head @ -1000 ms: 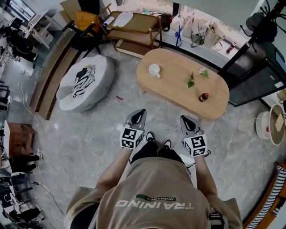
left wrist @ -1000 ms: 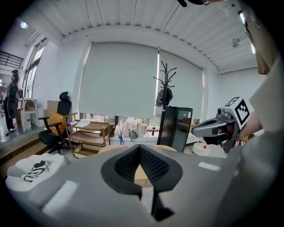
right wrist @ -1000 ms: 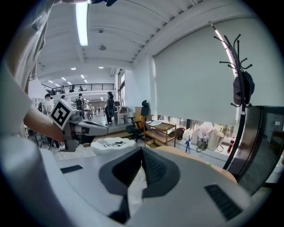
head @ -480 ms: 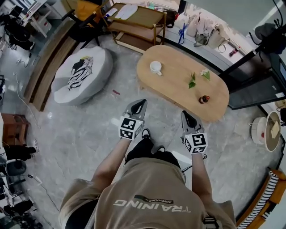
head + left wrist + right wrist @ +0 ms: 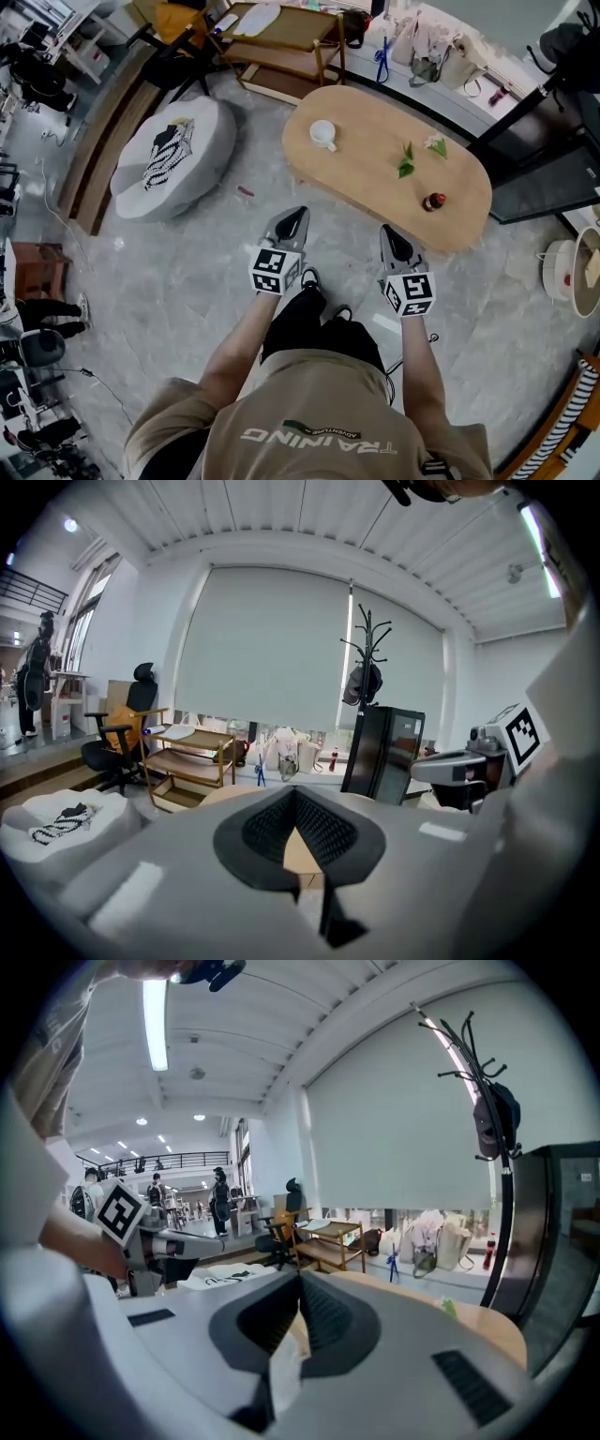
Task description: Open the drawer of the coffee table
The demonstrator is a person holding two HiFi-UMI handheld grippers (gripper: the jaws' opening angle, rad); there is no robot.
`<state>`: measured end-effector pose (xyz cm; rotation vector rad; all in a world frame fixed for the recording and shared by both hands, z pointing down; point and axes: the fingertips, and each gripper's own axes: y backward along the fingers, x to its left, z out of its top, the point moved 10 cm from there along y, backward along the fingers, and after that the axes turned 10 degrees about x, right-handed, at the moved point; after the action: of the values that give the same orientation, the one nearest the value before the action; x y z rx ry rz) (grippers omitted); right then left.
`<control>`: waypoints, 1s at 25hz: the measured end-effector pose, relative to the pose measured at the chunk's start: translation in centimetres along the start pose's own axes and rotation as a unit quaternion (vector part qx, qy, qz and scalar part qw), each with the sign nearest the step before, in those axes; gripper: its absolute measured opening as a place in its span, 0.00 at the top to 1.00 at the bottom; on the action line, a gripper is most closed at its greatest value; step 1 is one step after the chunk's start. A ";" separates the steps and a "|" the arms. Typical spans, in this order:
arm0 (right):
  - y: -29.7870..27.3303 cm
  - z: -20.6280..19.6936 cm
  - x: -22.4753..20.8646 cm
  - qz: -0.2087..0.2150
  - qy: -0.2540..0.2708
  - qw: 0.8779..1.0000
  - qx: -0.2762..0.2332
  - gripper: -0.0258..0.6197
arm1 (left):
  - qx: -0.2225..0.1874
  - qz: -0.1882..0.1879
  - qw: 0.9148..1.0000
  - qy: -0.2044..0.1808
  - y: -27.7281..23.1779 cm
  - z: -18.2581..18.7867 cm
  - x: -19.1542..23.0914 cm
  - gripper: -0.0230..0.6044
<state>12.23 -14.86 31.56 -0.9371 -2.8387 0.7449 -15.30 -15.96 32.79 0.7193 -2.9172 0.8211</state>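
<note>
Task not begun — drawer shows in no view; likely sits under the rim of coffee table (image 5: 375, 164), state unknown.
Left gripper (image 5: 296, 216) and right gripper (image 5: 388, 232) side by side above floor (image 5: 187, 272), near table's edge but apart from it, aimed at it.
Both jaws closed together, nothing between.
Tabletop carries cup (image 5: 322, 134), green sprigs (image 5: 405, 167), small red item (image 5: 431, 202).
Left to do — reach table's side, find drawer front, grip, pull out.

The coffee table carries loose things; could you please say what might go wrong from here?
No drawer handle shows on the coffee table yet, and the left gripper and right gripper are both shut, so a grab could miss. A hard tug might topple the white cup or small bottle.
</note>
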 end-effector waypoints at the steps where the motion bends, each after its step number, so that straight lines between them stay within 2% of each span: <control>1: -0.6 -0.5 -0.5 -0.003 0.000 1.000 -0.004 0.95 | 0.000 -0.001 1.000 -0.005 -0.7 -0.6 0.1 0.98; 4: -2.5 -2.0 -1.8 -0.007 -0.006 1.000 -0.016 0.95 | 0.006 0.000 1.000 -0.025 -2.8 -2.6 1.1 0.98; 8: -5.6 -4.9 -3.6 -0.010 -0.002 1.000 -0.015 0.95 | 0.003 -0.001 1.000 -0.019 -5.6 -5.2 2.6 0.98; 12: -10.4 -8.7 -4.5 -0.005 0.008 1.000 -0.025 0.95 | -0.002 0.000 0.999 -0.039 -9.3 -8.9 5.9 0.98; 19: -20.4 -18.6 -5.5 0.007 0.038 0.996 -0.079 0.95 | -0.034 -0.003 0.998 -0.062 -18.4 -20.4 11.4 0.98; 22: -24.0 -22.1 -5.9 0.004 0.051 0.995 -0.088 0.95 | -0.029 0.008 0.998 -0.062 -22.1 -25.6 13.5 0.98; 25: -27.1 -24.8 -6.0 0.019 0.058 0.993 -0.098 0.95 | -0.028 0.023 0.997 -0.069 -24.8 -29.2 15.4 0.98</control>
<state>7.37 -26.65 66.56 -1.0241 -2.8370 0.4042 -20.95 -26.59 72.22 0.7348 -3.0764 0.7164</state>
